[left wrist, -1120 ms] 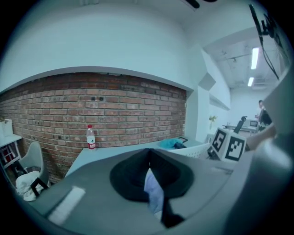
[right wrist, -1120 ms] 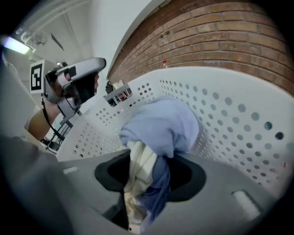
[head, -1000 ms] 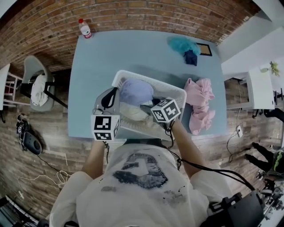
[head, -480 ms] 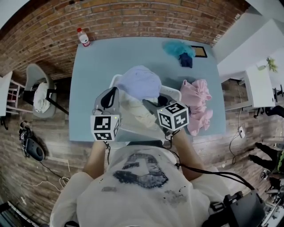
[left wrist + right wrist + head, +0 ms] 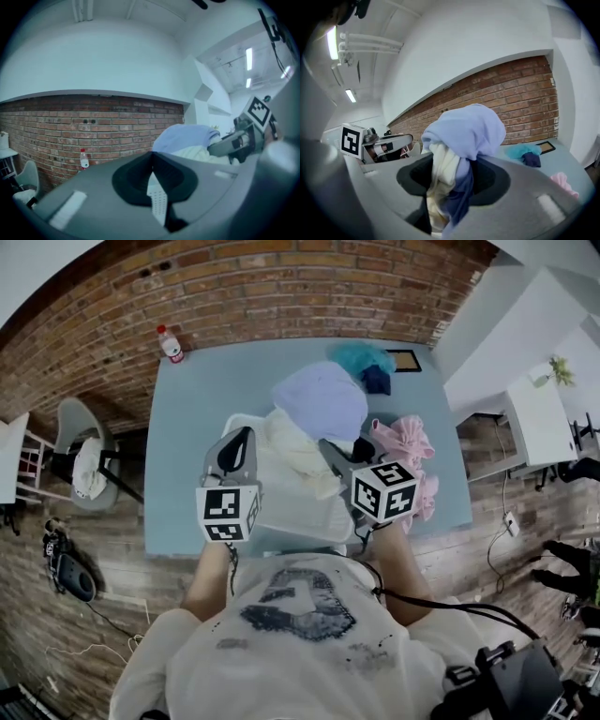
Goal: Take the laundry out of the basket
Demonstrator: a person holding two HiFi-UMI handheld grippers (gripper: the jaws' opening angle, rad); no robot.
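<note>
Laundry (image 5: 461, 136), a lavender garment bunched with a cream one, hangs from my right gripper (image 5: 450, 201), held above the white basket (image 5: 295, 521) on the blue desk (image 5: 192, 418). That gripper's jaws are clamped narrowly on the cloth. My left gripper (image 5: 157, 204) has its jaws closed on a strip of the basket's perforated white wall. Black-and-white square markers (image 5: 223, 507) pattern the gripper cubes. The red label on the bottle (image 5: 171, 344) is too small to read.

No readable text, bottle label (image 5: 174, 351) seemingly blurred
</note>
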